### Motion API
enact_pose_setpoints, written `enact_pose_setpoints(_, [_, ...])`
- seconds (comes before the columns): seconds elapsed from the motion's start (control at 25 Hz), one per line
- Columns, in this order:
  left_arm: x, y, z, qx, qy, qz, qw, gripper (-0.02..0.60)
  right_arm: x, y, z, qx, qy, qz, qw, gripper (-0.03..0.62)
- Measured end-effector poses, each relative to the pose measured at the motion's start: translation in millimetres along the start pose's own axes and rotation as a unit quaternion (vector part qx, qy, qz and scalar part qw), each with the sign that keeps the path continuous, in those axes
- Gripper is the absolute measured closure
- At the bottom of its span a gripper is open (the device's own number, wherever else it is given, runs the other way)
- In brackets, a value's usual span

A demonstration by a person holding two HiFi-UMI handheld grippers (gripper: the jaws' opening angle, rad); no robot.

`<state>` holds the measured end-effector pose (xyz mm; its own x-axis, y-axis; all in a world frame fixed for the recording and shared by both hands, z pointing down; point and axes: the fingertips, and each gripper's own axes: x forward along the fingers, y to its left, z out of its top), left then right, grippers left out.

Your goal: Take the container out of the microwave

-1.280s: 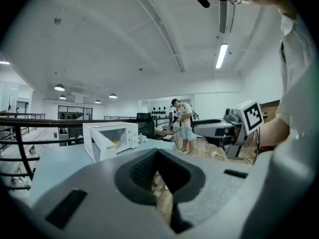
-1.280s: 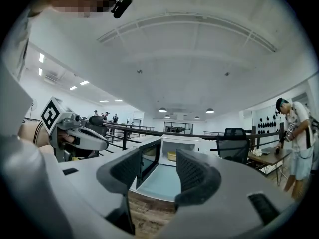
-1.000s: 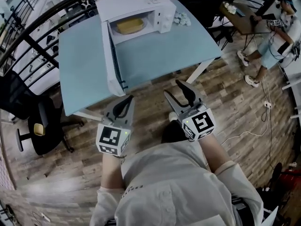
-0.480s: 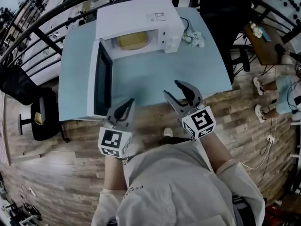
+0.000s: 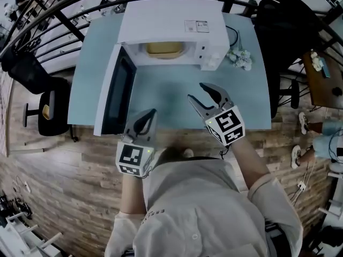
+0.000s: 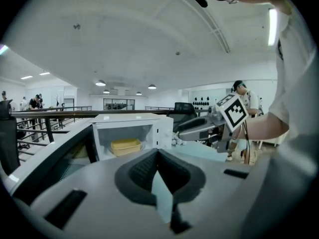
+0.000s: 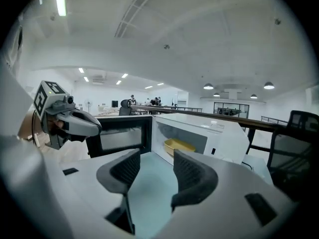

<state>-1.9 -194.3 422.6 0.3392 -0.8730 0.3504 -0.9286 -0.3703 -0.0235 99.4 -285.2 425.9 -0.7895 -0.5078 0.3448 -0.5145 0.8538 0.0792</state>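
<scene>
Only one bit of print shows: a small label on the roof of the white microwave, seen in the head view alone and too small to read. The yellow container sits inside the cavity, with the door swung wide to the left. The left gripper view adds the other gripper's marker cube and a person far behind; the right gripper view shows the door's dark window. The left tongs have their tips together, gripping nothing. The right tongs stand apart and empty above the pale blue tabletop. Both are well short of the microwave. Against half a second ago, the microwave lies more central in the head view, the right tongs reach further over the tabletop, and the container has not moved.
</scene>
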Motion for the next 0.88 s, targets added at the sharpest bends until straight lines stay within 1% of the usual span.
enact_pose_setpoints(0.16, [14,17,3,-0.009,-0.012,0.019,0.9997,0.588,41,-10,0,-0.037,0.045,0.028,0.998,0.373])
enact_pose_setpoints(0.24, [23,26,0,-0.009,-0.009,0.026,0.9996,0.588,61,-12,-2,-0.061,0.069,0.043,0.995,0.373])
enact_pose_setpoints(0.44, [44,53,-6,-0.008,-0.011,0.023,0.9997,0.588,121,-20,-4,-0.112,0.107,0.065,0.986,0.373])
enact_pose_setpoints(0.56, [53,65,-12,-0.018,-0.013,0.023,0.9995,0.588,155,-24,-11,-0.143,0.135,0.081,0.977,0.373])
enact_pose_setpoints(0.72, [60,81,-23,-0.027,-0.011,0.026,0.9992,0.588,200,-32,-18,-0.178,0.164,0.081,0.967,0.373])
enact_pose_setpoints(0.8, [61,86,-25,-0.032,-0.015,0.023,0.9991,0.588,220,-37,-23,-0.211,0.182,0.076,0.957,0.373])
enact_pose_setpoints(0.88, [62,88,-25,-0.034,-0.021,0.019,0.9990,0.588,236,-42,-30,-0.254,0.202,0.071,0.943,0.373])
